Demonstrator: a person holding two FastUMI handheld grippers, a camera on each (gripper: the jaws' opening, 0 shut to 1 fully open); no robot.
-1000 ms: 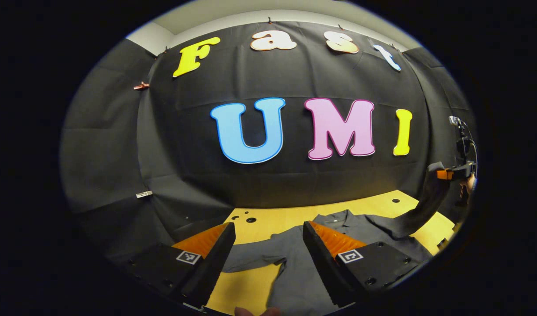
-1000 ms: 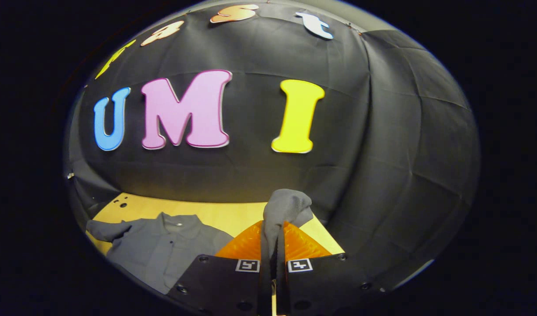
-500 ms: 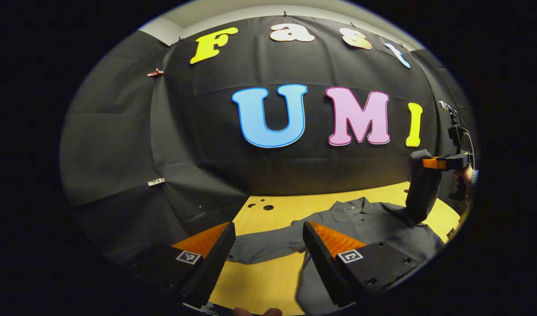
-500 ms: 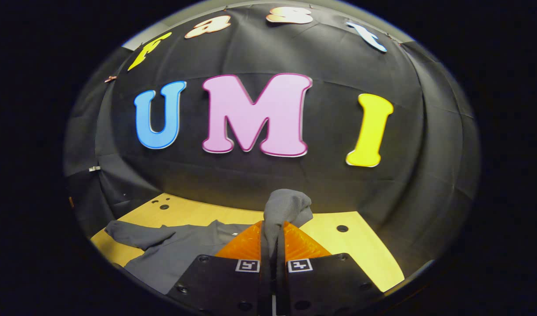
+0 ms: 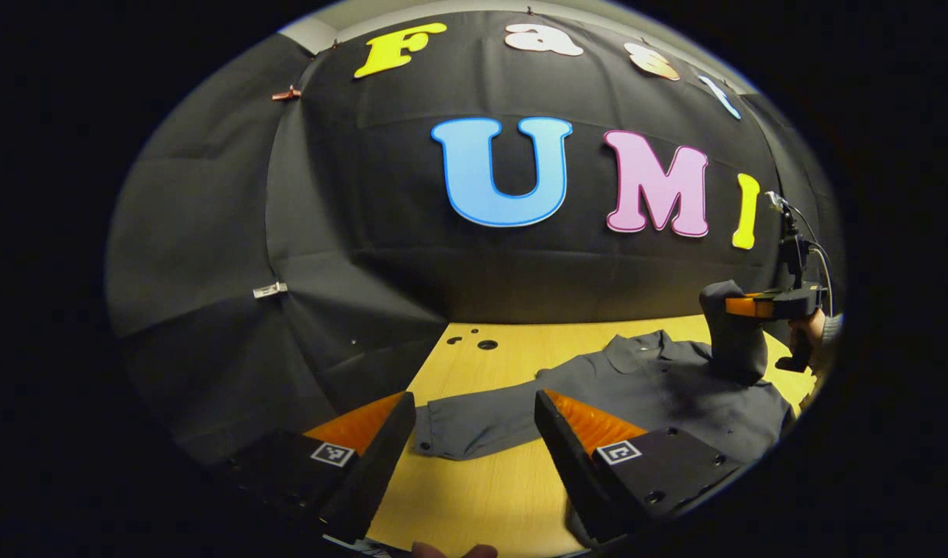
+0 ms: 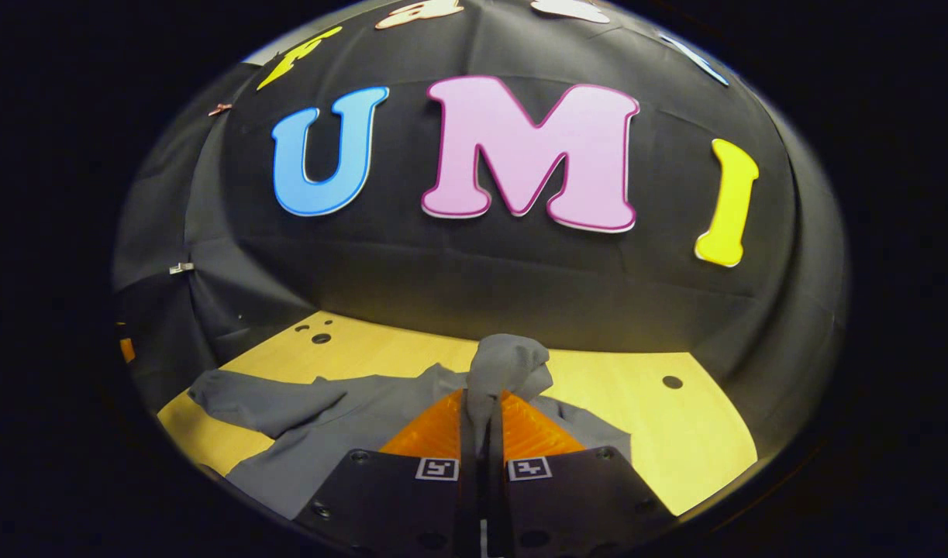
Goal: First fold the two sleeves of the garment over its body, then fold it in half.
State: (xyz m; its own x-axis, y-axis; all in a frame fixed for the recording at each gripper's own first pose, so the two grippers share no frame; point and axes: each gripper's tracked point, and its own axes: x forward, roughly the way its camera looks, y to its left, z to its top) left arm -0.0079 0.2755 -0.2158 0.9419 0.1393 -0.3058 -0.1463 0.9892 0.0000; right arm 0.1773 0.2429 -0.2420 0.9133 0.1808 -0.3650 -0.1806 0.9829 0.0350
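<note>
A grey shirt (image 5: 644, 380) lies flat on the wooden table (image 5: 474, 496), its collar (image 5: 636, 345) toward the black cloth wall (image 5: 210, 256). One sleeve (image 5: 474, 422) stretches out flat across the table; its cuff end sits in the gap between the left hand-held gripper's (image 5: 474, 434) two fingers, which stand wide apart over the table with nothing between them. The right-hand finger (image 5: 567, 434) covers the part of the shirt where this sleeve joins the body, and the lower hem is cut off at the edge of the left gripper view.

At the far right of that view the right hand-held gripper (image 5: 741, 306) holds the other sleeve (image 5: 733, 341) lifted in a bunched column above the shoulder area; the hand (image 5: 803, 333) behind it is mostly cut off at the picture's edge, and the sleeve's base merges with the shirt body so the fold line is hard to make out.

In the right gripper view, the right hand-held gripper (image 6: 483, 434) has its fingers closed almost together, pressing on a wad of sleeve cloth (image 6: 508, 368) that sticks up above the tips. The gripper's body hides the middle of the shirt (image 6: 311, 422); only the flat sleeve (image 6: 249, 395) to the left and a bit of grey cloth to the right show. Small round holes (image 6: 318, 338) dot the table (image 6: 660, 442) near the wall.
</note>
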